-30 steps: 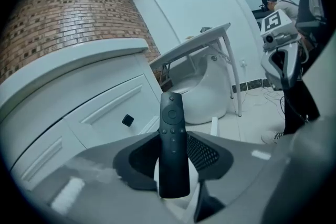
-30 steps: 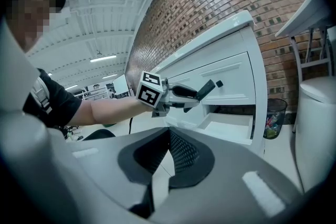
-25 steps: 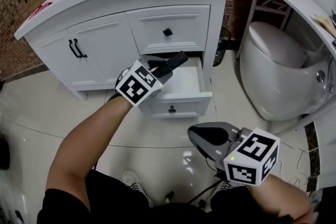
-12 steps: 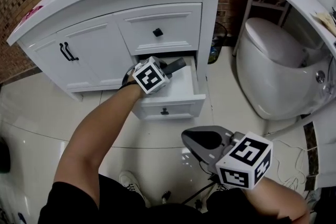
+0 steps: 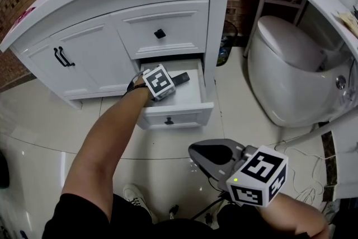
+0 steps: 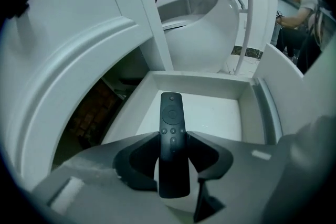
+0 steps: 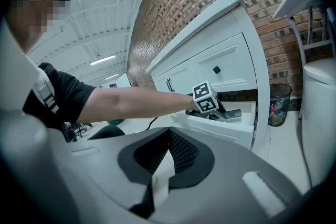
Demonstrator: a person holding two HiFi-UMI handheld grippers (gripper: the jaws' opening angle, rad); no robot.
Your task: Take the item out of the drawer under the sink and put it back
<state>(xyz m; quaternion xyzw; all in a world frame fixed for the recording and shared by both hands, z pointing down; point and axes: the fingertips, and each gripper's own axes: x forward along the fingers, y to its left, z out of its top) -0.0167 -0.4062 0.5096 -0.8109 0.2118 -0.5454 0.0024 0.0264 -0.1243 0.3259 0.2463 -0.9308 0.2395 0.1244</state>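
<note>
Left gripper view shows the left gripper (image 6: 174, 139) clamped on a slim, flat black remote (image 6: 171, 113) with round buttons, its far end over the smooth white floor of the open, box-shaped drawer (image 6: 247, 96). The right gripper (image 7: 168, 131), near the person and well apart from the drawer, has its ribbed dark pads pressed together, empty.

In the head view the left gripper (image 5: 169, 81) has its 2 jaws and the slim black plastic remote (image 5: 182, 78) partly hidden behind its cube.
</note>
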